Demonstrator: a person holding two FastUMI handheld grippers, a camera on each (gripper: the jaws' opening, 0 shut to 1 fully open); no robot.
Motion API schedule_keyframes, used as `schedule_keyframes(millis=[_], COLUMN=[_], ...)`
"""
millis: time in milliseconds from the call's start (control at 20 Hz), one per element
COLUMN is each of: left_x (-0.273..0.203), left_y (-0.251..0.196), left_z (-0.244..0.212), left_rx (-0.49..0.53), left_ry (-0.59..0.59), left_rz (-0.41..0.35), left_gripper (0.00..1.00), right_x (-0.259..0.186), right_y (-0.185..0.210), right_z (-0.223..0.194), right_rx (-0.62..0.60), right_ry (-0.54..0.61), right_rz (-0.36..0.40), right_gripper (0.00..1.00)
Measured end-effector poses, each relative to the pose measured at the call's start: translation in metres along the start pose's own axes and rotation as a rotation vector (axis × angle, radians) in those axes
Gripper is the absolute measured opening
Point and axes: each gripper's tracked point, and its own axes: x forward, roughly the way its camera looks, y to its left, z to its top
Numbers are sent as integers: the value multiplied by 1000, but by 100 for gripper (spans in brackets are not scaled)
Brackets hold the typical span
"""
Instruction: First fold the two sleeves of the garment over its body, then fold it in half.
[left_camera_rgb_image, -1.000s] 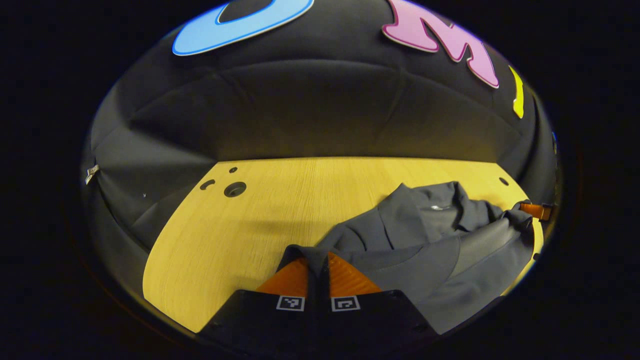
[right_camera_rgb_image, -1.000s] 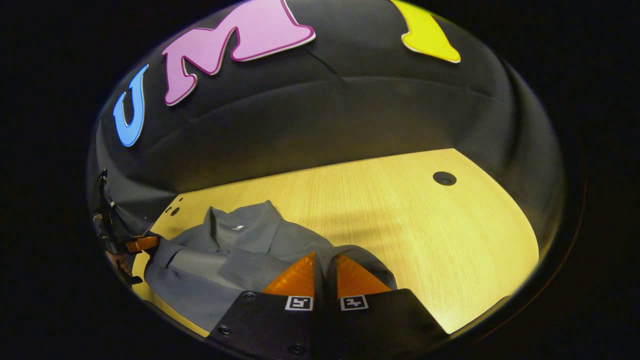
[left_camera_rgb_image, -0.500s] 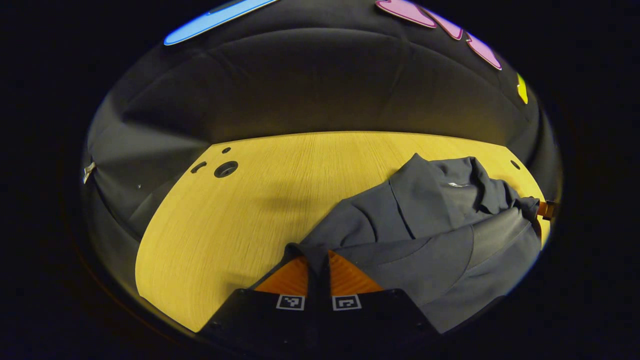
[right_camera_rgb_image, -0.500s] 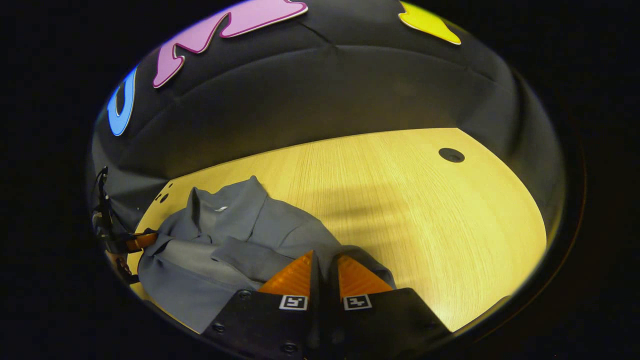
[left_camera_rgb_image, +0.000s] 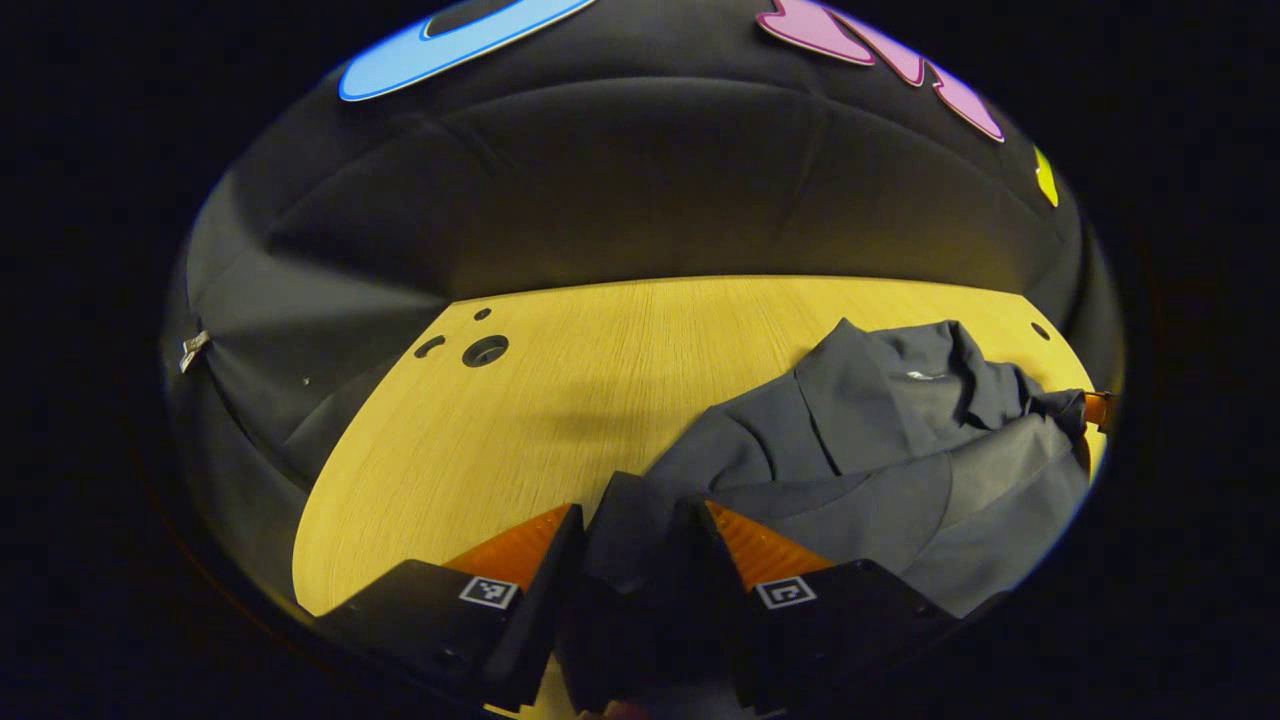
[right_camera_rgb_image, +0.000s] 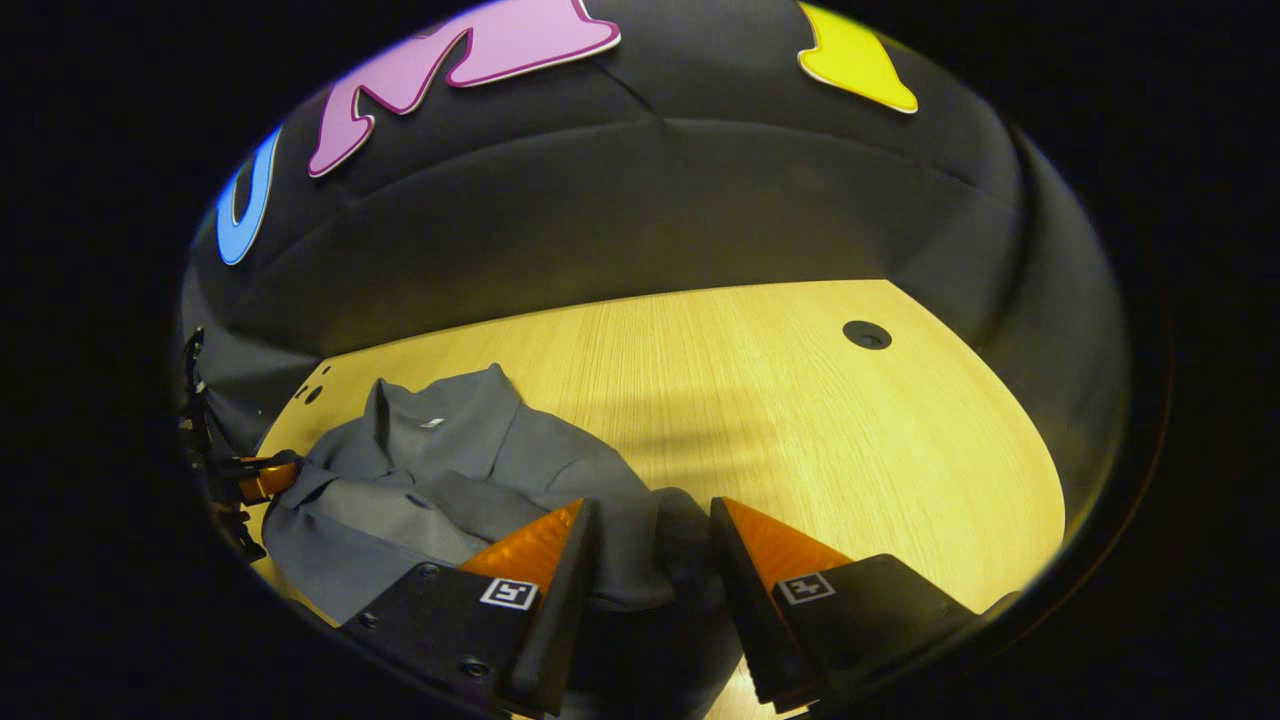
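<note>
With both grippers spread wide over the gray collared shirt (left_camera_rgb_image: 880, 460) lying folded on the wooden table (left_camera_rgb_image: 520, 440), lift left gripper (left_camera_rgb_image: 640, 525) and right gripper (right_camera_rgb_image: 650, 520) straight up, clear of loose cloth, avoiding snagging the fold.

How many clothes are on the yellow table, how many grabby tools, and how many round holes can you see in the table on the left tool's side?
Clothes: 1, the grey garment
Tools: 2, the left tool and the right tool, both with fingers apart
Round holes in the table, left gripper view: 4
Total: 7
</note>
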Motion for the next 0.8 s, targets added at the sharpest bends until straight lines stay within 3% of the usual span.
schedule_keyframes(millis=[50, 100, 150, 550, 800], left_x=[-6, -13, -20, -109, -181], left_y=[-2, -3, -2, -8, -15], left_z=[3, 6, 10, 43, 30], left_rx=[-6, -9, -6, 6, -25], left_ry=[-10, -23, -38, -184, -218], left_rz=[-11, -17, -18, -70, -115], left_gripper=[77, 79, 82, 88, 88], right_x=[-6, -14, -21, -103, -170], right_y=[0, 1, 1, 13, 40], right_z=[5, 9, 14, 40, 33], right_rx=[-3, -4, -7, -41, -35], right_ry=[-12, -24, -36, -130, -155], right_rz=[0, 2, 2, 67, 135], right_gripper=[72, 60, 74, 75, 76])
